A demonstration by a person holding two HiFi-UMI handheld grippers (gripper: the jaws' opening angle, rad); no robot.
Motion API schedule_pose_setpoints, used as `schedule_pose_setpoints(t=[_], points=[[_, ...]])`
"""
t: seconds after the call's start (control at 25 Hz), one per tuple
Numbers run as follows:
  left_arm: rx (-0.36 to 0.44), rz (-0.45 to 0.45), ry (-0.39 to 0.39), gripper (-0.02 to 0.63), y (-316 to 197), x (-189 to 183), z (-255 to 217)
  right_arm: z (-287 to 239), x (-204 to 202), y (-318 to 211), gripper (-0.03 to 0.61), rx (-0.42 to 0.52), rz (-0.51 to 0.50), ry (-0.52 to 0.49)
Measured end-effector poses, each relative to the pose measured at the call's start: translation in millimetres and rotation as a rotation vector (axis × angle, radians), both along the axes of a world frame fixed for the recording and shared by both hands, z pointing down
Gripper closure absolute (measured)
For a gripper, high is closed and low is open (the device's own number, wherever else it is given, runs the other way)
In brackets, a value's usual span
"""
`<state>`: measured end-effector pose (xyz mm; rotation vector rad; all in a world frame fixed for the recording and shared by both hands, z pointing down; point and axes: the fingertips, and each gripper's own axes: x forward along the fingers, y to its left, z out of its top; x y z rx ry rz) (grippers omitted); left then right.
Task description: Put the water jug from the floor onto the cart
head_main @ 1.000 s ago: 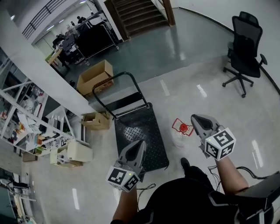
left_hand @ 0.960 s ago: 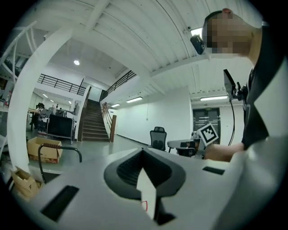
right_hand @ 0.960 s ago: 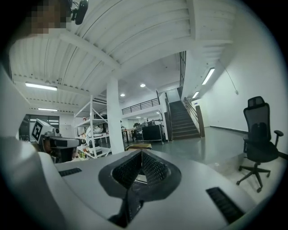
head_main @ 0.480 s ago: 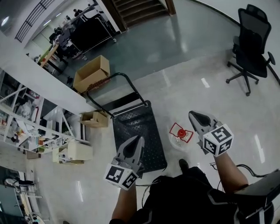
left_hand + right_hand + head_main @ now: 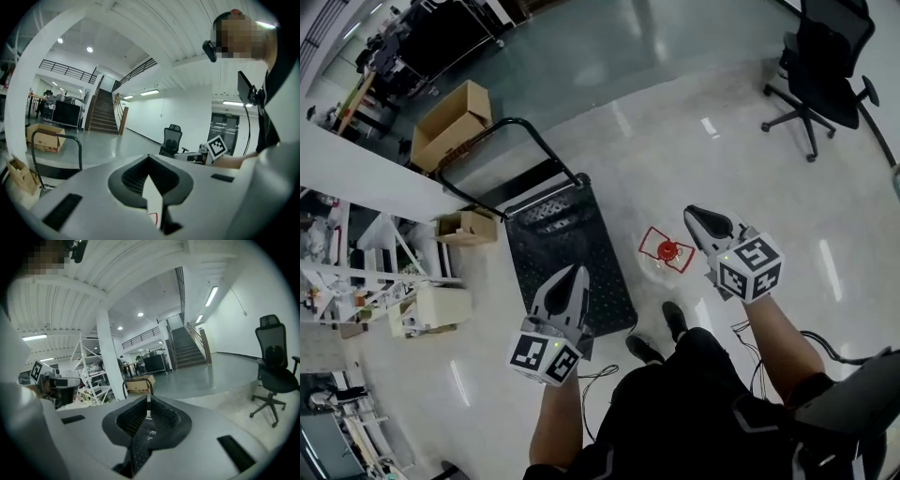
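Both my grippers are pinched shut, holding nothing. The left gripper [image 5: 575, 274] shows over the cart [image 5: 546, 246]. The right gripper [image 5: 694, 215] is near the jug [image 5: 666, 259], which stands on the floor just right of the cart.

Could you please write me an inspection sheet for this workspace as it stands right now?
Surface: glossy pale floor with light reflections.
Job's things: water jug, clear with a red cap, stands on the floor right of the black cart, not yet on it.
Clutter: large cardboard box beyond the cart's handle; small cardboard box left of the cart.
Grippers: left gripper and right gripper each have jaws together with nothing between them.
Cables: thin cable by the person's shoes; thicker cable at right.
Surroundings: office chair top right, shelving at left.
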<state>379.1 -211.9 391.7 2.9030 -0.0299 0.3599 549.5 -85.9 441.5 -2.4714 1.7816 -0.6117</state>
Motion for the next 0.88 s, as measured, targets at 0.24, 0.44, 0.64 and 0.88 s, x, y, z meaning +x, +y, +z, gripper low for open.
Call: schedule_pose_setpoints(t=[0.24,0.44,0.64,0.88], points=[[-0.093,0.030,-0.158,0.618,-16.4,22.3,93.7,101.2,25.9,-9.5,0.531,-0.140,0.068,-0.144],[-0.167,0.053,-0.303,0.617,-18.9,38.0,186.3,217.5,37.1,9.0,0.449,-0.287,0.157,-0.359],[-0.260,0.061,-0.410,0.617,-18.3,47.2,267.1,323.2,31.0,30.7,0.422,-0.379,0.245,-0.553],[-0.318,0.071,-0.623,0.617,-8.5,35.3,365.2,415.3,13.8,58.6,0.422,-0.506,0.317,-0.630]])
